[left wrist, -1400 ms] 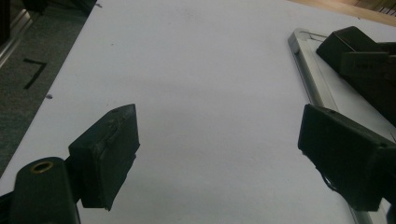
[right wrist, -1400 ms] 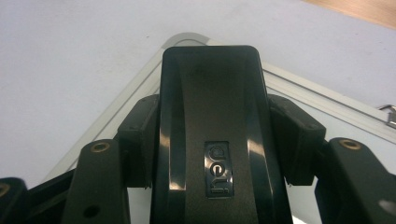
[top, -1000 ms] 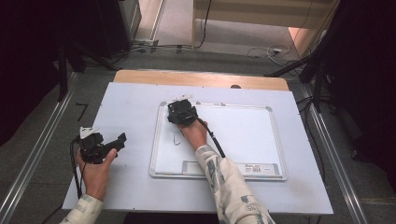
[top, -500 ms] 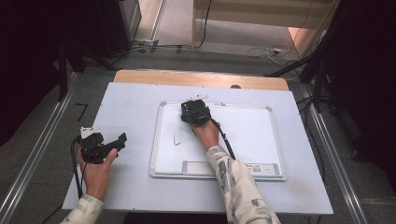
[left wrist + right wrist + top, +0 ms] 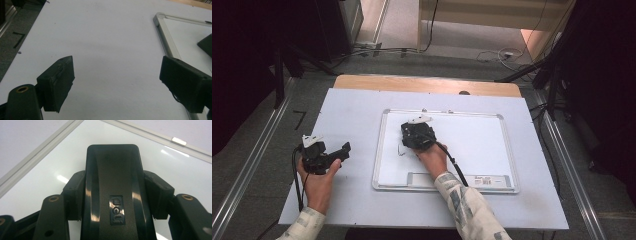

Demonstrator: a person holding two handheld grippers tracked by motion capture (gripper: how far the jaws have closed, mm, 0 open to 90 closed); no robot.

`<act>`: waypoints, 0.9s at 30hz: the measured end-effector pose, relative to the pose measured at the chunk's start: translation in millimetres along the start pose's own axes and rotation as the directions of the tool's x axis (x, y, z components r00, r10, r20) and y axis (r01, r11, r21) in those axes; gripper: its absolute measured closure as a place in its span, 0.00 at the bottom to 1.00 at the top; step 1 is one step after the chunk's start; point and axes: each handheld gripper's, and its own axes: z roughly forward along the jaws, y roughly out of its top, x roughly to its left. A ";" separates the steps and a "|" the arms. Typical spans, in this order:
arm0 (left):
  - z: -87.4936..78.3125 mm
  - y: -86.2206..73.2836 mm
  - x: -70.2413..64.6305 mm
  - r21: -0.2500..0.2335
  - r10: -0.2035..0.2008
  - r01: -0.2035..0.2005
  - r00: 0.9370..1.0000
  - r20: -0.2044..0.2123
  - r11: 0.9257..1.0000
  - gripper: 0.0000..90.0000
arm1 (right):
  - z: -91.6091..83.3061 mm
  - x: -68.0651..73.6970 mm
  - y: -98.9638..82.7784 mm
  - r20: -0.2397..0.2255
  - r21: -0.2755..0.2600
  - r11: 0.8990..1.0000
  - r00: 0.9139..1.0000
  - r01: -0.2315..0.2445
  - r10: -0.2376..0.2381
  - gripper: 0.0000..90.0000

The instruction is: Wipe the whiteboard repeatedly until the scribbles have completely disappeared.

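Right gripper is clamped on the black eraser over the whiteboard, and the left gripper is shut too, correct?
Not quite. The left gripper is open: the left gripper view shows its jaws wide apart with bare table between them. The right gripper is indeed clamped on the black eraser over the whiteboard.

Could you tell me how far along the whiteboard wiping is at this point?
Most of the whiteboard already looks clean. In hand: the right gripper is shut on the black eraser, working on the board. Left: a small dark mark beside it. The left gripper rests open on the table.
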 end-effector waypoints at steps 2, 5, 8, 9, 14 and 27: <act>0.2 0.1 -0.2 0.000 -0.001 0.001 1.000 0.001 1.000 0.14 | -1.4 5.5 -1.3 -0.005 0.000 1.000 1.000 0.000 0.000 0.42; 0.2 0.2 -0.3 -0.002 -0.002 0.002 1.000 0.002 1.000 0.14 | -3.5 14.8 -3.1 -0.013 0.002 1.000 1.000 0.012 -0.012 0.42; -0.1 0.5 -0.3 -0.004 -0.002 0.002 1.000 0.003 1.000 0.14 | -5.3 23.3 -4.7 -0.019 0.002 1.000 1.000 0.016 -0.016 0.42; -0.2 0.7 -0.3 -0.003 -0.001 0.001 1.000 0.004 1.000 0.14 | -5.8 25.7 -5.1 -0.019 0.002 1.000 1.000 0.017 -0.016 0.42; 0.2 1.2 -0.5 -0.004 0.001 0.000 1.000 0.008 1.000 0.14 | -7.9 35.9 -4.8 -0.027 0.019 0.999 0.999 0.032 -0.031 0.42; 3.8 2.8 -3.7 -0.001 0.002 -0.002 1.000 0.020 1.000 0.14 | -12.4 54.8 -8.5 -0.061 0.024 0.998 0.996 0.061 -0.059 0.42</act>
